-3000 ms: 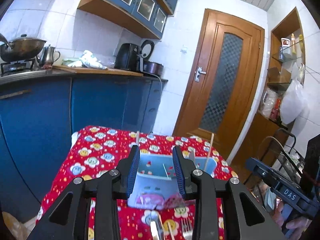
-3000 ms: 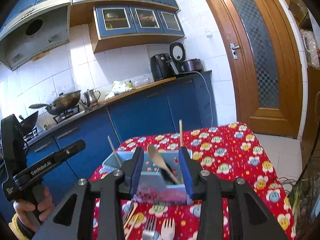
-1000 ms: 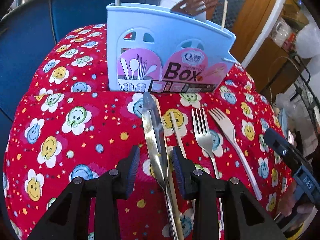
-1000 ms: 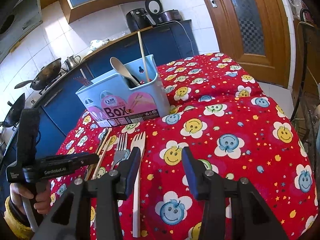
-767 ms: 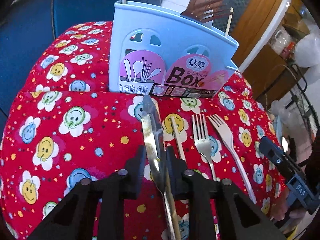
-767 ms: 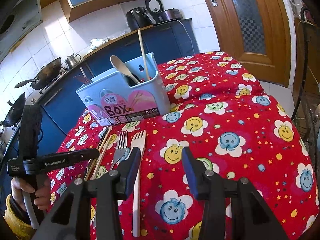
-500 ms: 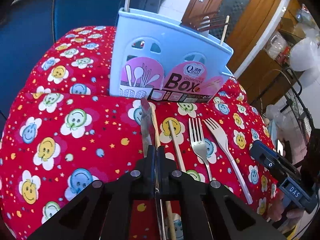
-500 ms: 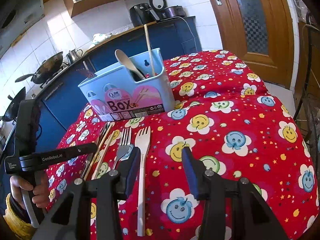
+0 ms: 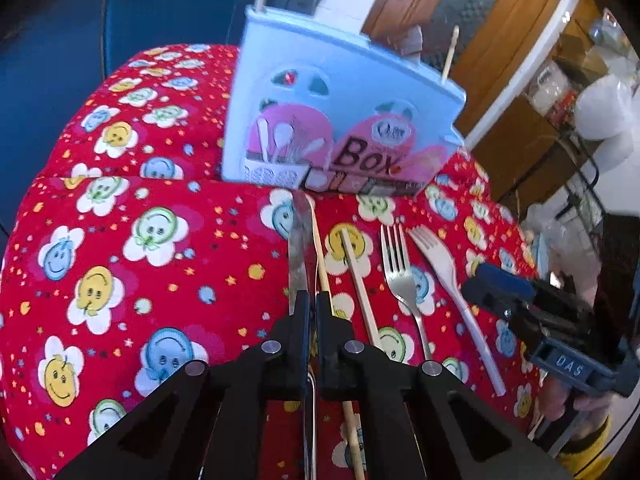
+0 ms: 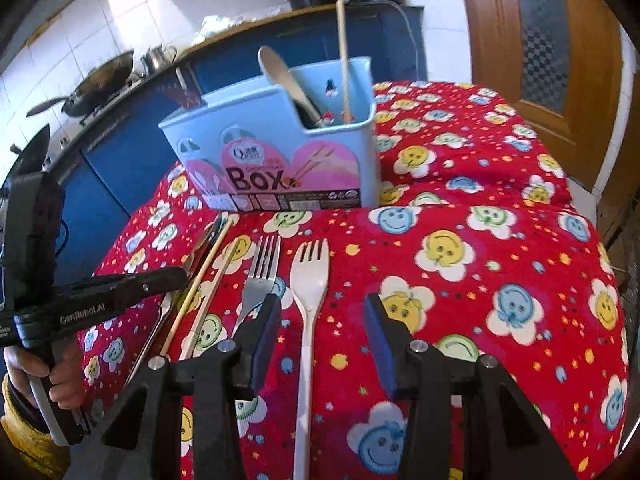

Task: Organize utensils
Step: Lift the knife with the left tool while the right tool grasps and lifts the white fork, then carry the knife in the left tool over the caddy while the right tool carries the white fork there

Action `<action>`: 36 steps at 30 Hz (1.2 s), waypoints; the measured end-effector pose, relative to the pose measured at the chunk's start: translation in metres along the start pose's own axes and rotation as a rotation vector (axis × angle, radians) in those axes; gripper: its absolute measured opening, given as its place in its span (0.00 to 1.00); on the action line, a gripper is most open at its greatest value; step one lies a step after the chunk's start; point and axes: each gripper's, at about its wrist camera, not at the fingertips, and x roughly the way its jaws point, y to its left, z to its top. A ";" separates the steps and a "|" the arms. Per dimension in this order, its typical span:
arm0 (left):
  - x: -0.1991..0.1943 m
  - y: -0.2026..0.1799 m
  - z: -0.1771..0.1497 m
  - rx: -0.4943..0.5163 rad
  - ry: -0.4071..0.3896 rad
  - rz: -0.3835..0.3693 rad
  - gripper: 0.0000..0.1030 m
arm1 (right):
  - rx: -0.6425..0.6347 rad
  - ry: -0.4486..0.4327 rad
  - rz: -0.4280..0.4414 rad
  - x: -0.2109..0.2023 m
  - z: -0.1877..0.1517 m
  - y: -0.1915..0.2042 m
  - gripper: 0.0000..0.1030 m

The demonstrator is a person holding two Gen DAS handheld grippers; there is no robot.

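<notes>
A light blue utensil box (image 9: 340,120) stands on the red smiley tablecloth (image 9: 140,280), with a wooden spoon (image 10: 284,76) and a chopstick (image 10: 343,60) in it. In front lie a metal knife (image 9: 298,248), two chopsticks (image 9: 356,276), a metal fork (image 9: 400,272) and a white plastic fork (image 9: 448,276). My left gripper (image 9: 311,304) is shut on the knife, blade pointing at the box. My right gripper (image 10: 320,312) is open above the white fork's handle (image 10: 306,352), with the metal fork (image 10: 260,276) just left of it.
Blue kitchen cabinets (image 10: 132,152) stand behind the table, with a wok (image 10: 100,80) and a kettle (image 10: 160,58) on the counter. A wooden door (image 10: 540,40) is at the right. The table edge drops off on the right (image 10: 612,280).
My left gripper came down over the knife and shut on it. My right gripper moved closer to the table, over the white fork, and stayed open.
</notes>
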 end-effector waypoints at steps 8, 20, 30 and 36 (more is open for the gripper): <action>-0.004 0.002 0.002 0.020 -0.039 -0.001 0.01 | -0.032 0.098 0.009 0.022 0.015 0.005 0.42; -0.048 0.015 -0.006 -0.021 -0.200 -0.075 0.01 | 0.051 0.027 0.156 0.013 0.016 0.000 0.05; -0.085 0.008 -0.010 -0.014 -0.319 -0.116 0.01 | 0.038 -0.139 0.199 -0.030 0.009 0.011 0.05; -0.105 0.001 -0.004 0.004 -0.407 -0.093 0.01 | -0.009 -0.269 0.155 -0.058 0.014 0.023 0.05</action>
